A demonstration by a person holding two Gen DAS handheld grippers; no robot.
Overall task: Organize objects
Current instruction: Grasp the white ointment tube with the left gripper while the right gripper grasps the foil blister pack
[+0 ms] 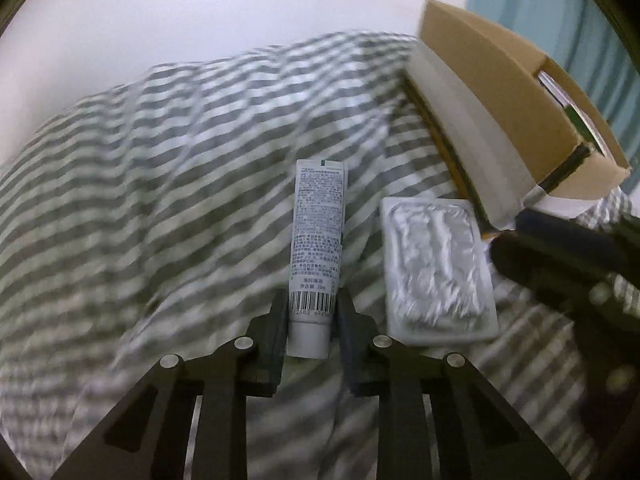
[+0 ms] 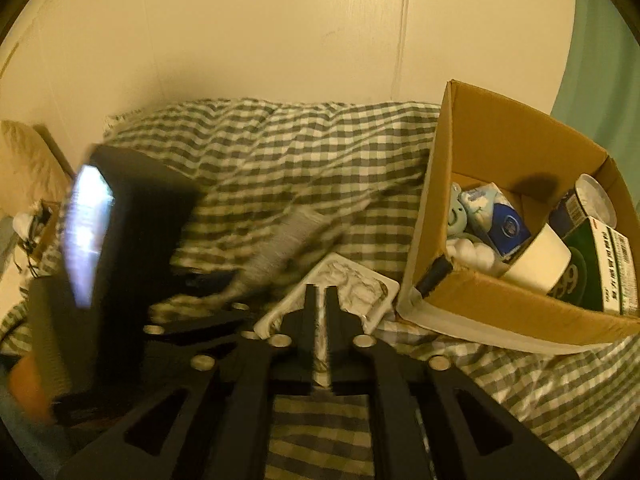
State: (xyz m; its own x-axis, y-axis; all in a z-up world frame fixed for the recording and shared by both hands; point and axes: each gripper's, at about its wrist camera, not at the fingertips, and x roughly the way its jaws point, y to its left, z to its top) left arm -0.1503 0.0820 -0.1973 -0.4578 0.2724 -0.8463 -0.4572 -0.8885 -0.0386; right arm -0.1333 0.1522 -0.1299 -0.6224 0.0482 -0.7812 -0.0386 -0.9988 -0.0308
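Note:
My left gripper (image 1: 313, 304) is shut on a white tube (image 1: 318, 248) with small print and a barcode, gripped near its cap, the tube pointing away over the checked bedcover. A white foil-sealed blister pack (image 1: 436, 272) lies just to its right on the bed. In the right wrist view my right gripper (image 2: 320, 294) is shut on the near edge of that blister pack (image 2: 352, 280). The left gripper and tube show as a dark blur (image 2: 256, 264) to its left. The open cardboard box (image 2: 516, 312) stands to the right; it also shows in the left wrist view (image 1: 500, 92).
The box holds a paper cup (image 2: 538, 260), a blue tissue pack (image 2: 496, 220), a green-and-white carton (image 2: 608, 272), a can and cotton balls. The grey-and-white checked bedcover (image 1: 160, 200) runs back to a pale wall. A cluttered bedside edge (image 2: 32, 232) lies far left.

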